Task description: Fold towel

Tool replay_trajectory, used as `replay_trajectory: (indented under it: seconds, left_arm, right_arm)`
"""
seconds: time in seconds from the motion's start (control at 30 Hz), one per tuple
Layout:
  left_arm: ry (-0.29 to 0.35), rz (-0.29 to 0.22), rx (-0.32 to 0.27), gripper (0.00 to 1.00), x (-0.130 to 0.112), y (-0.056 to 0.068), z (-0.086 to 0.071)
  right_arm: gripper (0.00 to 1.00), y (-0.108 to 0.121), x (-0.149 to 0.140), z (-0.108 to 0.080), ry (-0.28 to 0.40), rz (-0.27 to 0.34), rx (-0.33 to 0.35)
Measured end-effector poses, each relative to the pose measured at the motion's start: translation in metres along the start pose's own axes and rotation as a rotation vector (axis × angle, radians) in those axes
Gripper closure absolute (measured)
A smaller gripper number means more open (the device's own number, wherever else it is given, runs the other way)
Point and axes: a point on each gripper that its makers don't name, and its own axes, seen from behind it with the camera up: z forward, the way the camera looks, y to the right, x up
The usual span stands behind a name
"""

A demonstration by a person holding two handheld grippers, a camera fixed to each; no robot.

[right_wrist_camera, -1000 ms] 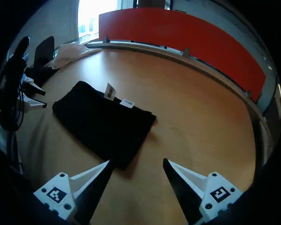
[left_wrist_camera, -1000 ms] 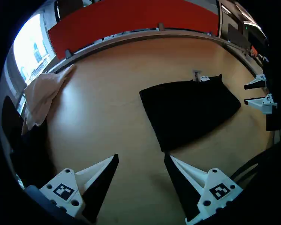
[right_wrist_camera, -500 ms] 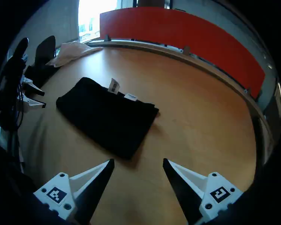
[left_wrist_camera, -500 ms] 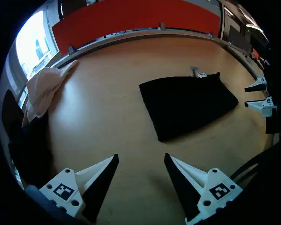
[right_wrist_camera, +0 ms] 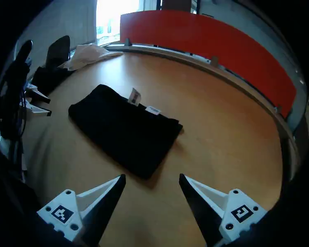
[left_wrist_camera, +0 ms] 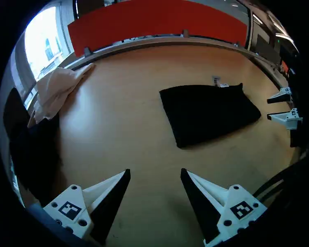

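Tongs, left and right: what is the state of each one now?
The left tongs: open, holding nothing, short of the black towel.
The right tongs: open, holding nothing.

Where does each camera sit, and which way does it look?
Left gripper view: rides the left gripper, looking past its open fingers at the black towel on the wooden table; the right gripper shows at right.
Right gripper view: rides the right gripper, facing the towel from the other side; the left gripper shows at left.
Shared: towel, table, red partition.
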Motion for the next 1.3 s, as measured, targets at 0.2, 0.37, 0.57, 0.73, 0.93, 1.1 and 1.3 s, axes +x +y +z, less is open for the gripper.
replay_trajectory:
  seconds: [0.2, 0.37, 0.57, 0.73, 0.93, 1.1, 1.3]
  left_arm:
    - [0.011, -0.033, 0.01, 0.1, -0.01, -0.004, -0.009]
    - [0.02, -0.055, 0.019, 0.1, -0.017, -0.008, -0.016]
    - [0.025, -0.071, 0.025, 0.1, -0.025, -0.01, -0.023]
    - [0.024, -0.08, 0.029, 0.1, -0.032, -0.012, -0.028]
    - [0.022, -0.091, 0.031, 0.1, -0.038, -0.013, -0.033]
    - [0.02, -0.096, 0.033, 0.1, -0.042, -0.015, -0.035]
    - [0.021, -0.096, 0.033, 0.1, -0.045, -0.016, -0.037]
  right_arm:
    - [0.0, -0.007, 0.01, 0.007, 0.007, -0.034, 0.035]
    - [0.0, -0.015, 0.018, 0.016, 0.011, -0.063, 0.063]
    - [0.0, -0.027, 0.03, 0.026, 0.015, -0.09, 0.094]
    - [0.0, -0.039, 0.041, 0.035, 0.019, -0.109, 0.122]
    - [0.0, -0.055, 0.055, 0.047, 0.026, -0.128, 0.154]
    - [0.0, -0.069, 0.067, 0.058, 0.034, -0.143, 0.179]
    - [0.0, -0.082, 0.076, 0.066, 0.039, -0.15, 0.201]
